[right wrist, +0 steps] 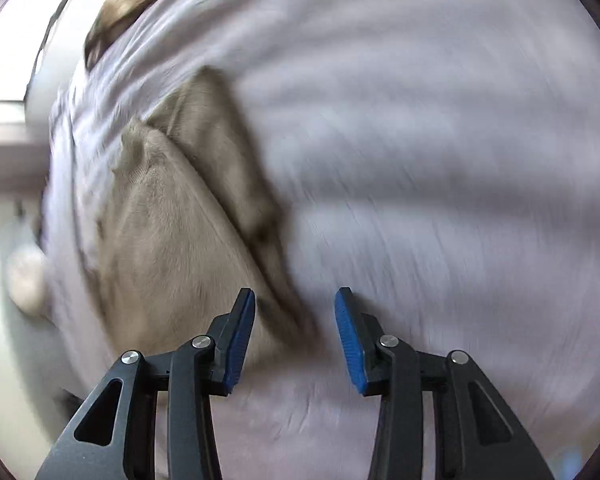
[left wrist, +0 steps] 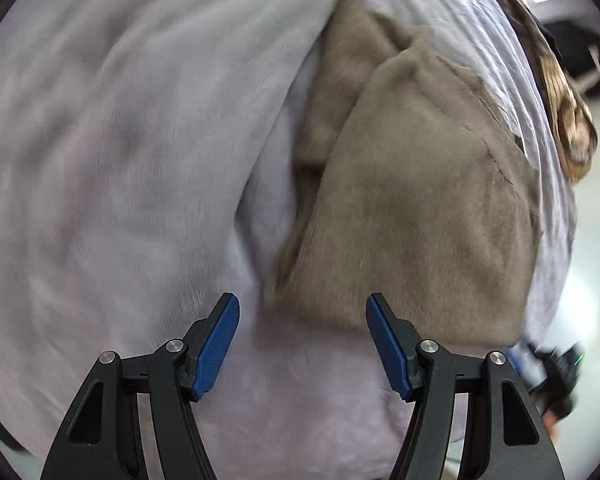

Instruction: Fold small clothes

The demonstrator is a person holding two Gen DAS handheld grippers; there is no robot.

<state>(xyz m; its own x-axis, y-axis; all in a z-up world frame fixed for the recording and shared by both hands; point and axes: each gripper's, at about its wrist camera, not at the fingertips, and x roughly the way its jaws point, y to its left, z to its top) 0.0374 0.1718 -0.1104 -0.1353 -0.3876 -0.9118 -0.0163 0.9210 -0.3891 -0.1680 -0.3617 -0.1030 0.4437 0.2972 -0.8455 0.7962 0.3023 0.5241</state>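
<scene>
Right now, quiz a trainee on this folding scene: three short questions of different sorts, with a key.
1. True or false: the left gripper is clamped on the beige garment.
2. Multiple choice: what does the beige garment lie on? A) bare wood B) a pale lilac cloth C) a metal tray
3. Fill in: the right gripper is ____, with nothing pinched.

Key: 1 false, both grippers are open and hold nothing; 2 B; 3 open.
</scene>
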